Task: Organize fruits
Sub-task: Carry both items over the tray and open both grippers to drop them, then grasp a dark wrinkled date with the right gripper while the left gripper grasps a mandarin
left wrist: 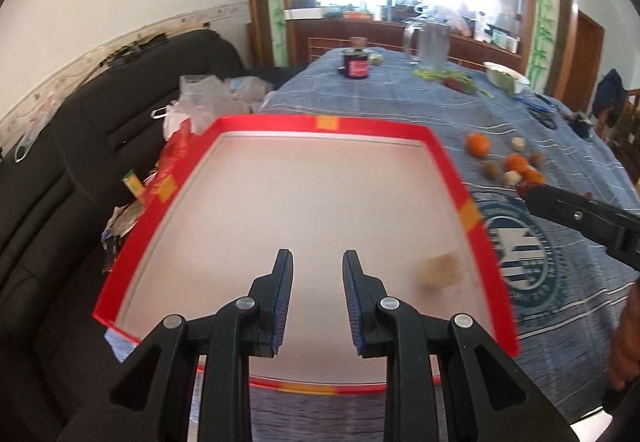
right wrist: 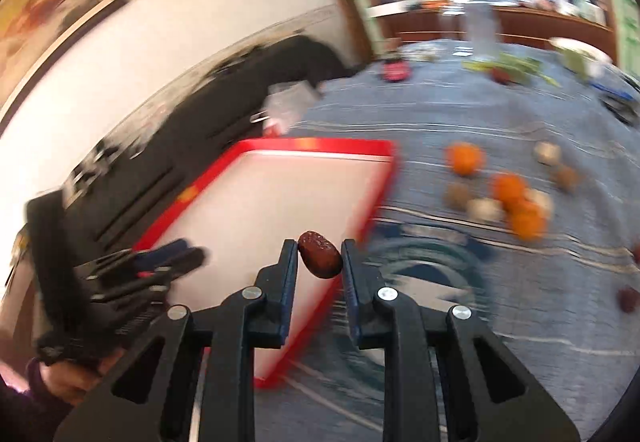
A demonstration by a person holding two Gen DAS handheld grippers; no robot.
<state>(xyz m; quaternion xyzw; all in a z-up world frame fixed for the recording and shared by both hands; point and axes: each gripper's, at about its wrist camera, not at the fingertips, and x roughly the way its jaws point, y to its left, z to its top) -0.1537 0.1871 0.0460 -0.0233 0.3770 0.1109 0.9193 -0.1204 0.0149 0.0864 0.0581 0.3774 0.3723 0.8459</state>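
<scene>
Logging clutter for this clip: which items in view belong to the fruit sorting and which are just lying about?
Job: red tray; red date held in right gripper; oranges; pale piece on tray; left gripper, open.
Lying about: glass pitcher; dark jar; white bowl; plastic bags.

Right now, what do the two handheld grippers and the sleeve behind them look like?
Both grippers, left gripper and right gripper, are matte black plastic, with angular linkage arms joined by round silver pivot pins. The inner faces of the jaws carry ribbed blue pads. No cables show. The hand holding the left one emerges from a dark purple sleeve.
</scene>
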